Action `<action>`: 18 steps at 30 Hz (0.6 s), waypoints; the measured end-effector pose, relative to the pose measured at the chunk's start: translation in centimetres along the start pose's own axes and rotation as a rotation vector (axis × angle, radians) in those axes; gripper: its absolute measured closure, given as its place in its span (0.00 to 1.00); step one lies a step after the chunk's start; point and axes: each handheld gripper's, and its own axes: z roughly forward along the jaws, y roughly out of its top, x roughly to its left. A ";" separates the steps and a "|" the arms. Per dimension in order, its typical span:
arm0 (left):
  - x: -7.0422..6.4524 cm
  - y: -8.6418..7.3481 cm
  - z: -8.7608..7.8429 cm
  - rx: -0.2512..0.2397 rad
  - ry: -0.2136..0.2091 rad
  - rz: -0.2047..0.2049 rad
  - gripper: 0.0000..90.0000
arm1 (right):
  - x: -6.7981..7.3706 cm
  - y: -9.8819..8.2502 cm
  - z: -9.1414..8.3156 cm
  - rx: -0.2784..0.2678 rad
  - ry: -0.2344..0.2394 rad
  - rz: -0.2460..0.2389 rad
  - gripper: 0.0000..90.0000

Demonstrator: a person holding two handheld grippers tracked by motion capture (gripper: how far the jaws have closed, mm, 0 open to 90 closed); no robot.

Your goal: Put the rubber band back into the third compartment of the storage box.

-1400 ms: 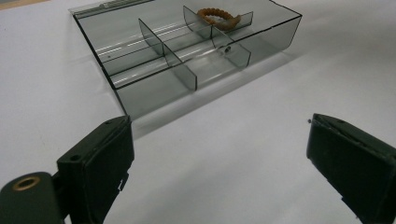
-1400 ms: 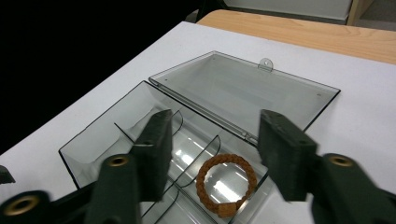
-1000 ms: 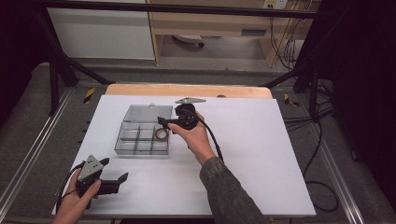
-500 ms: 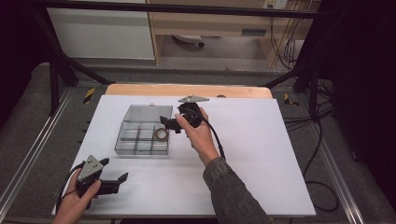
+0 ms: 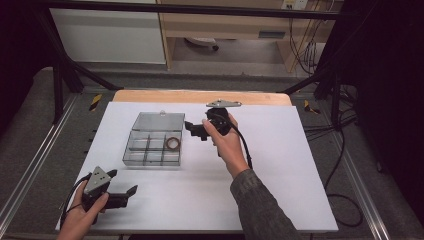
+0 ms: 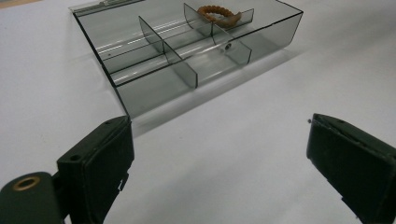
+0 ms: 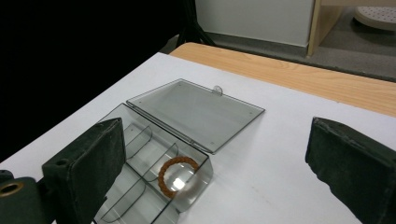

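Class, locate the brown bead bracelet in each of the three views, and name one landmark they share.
High view: bracelet in the box's right-hand compartment, centre-left.
Left gripper view: top centre, far compartment.
Right gripper view: lower centre, nearest corner compartment.
Shared landmark: the clear divided box.

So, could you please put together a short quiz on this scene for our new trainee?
1. True or false: the lid of the clear compartment box lies open.
2. What lies in the box's corner compartment nearest the right gripper? A) a coin B) a brown bead bracelet C) a key
3. Fill in: the left gripper has its fingers ____ with nothing between them.

Key:
1. True; the lid lies flat behind the box.
2. B; the brown bead bracelet lies there, and the right gripper's fingers stand apart, having just been opening.
3. Open; it rests over the white table.
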 end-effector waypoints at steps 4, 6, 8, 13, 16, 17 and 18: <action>0.0 0.0 0.0 -0.001 0.001 -0.001 0.08 | -1.0 -0.1 -1.1 -0.008 -0.016 0.007 0.06; 0.0 0.0 0.0 0.000 0.001 -0.001 0.08 | -1.5 -0.2 -1.6 -0.012 -0.028 0.013 0.06; 0.0 0.0 0.0 0.001 0.001 0.000 0.08 | -1.9 -0.3 -2.2 -0.021 -0.035 0.013 0.07; 0.0 0.0 0.0 0.001 0.002 -0.001 0.08 | -3.0 -0.6 -3.5 -0.024 -0.058 0.015 0.06; 0.0 0.0 0.0 0.000 0.003 -0.002 0.08 | -3.5 -0.8 -4.4 -0.029 -0.067 0.005 0.05; 0.0 0.0 0.0 0.001 0.003 -0.002 0.08 | -3.6 -0.8 -4.7 -0.031 -0.070 0.005 0.05; 0.0 0.0 0.0 0.001 0.004 -0.002 0.08 | -3.8 -0.9 -5.0 -0.033 -0.072 0.005 0.05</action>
